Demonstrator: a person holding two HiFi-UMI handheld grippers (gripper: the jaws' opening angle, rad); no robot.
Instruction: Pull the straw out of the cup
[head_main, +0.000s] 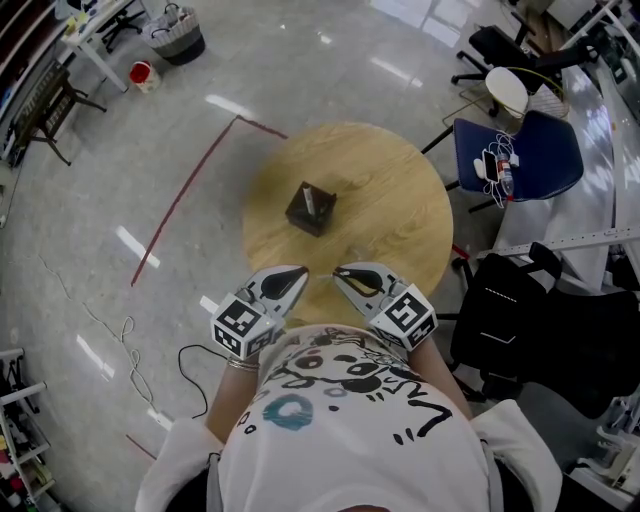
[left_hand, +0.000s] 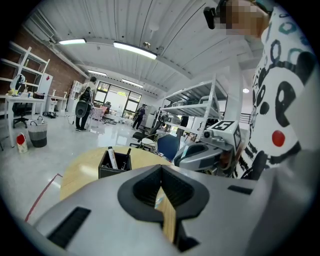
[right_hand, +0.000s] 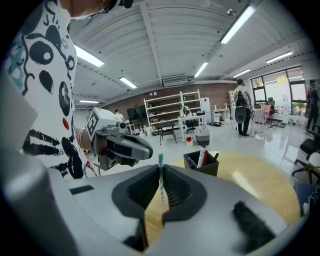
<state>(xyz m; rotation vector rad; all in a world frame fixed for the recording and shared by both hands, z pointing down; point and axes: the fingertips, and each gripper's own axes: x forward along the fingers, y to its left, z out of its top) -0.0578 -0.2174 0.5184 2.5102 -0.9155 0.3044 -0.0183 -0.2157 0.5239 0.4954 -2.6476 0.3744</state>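
Note:
In the right gripper view a teal-and-white striped straw (right_hand: 161, 180) stands upright in the line where my right gripper's (right_hand: 161, 169) jaws meet. Its top pokes a little above them, and the jaws are closed on it. A faint clear shape on the round wooden table (head_main: 400, 200), just beyond the gripper tips, looks like the cup (head_main: 350, 252). A pale blur (left_hand: 159, 200) shows through the left jaws. My left gripper (head_main: 300, 272) and right gripper (head_main: 340, 272) hang side by side over the table's near edge. The left gripper (left_hand: 161, 169) is shut and holds nothing.
A black box of pens (head_main: 311, 208) stands near the table's middle. A blue chair (head_main: 520, 155) with small items and black office chairs (head_main: 520, 320) stand to the right. Red tape (head_main: 185, 195) marks the glossy floor, and a cable (head_main: 195, 375) lies there at the left.

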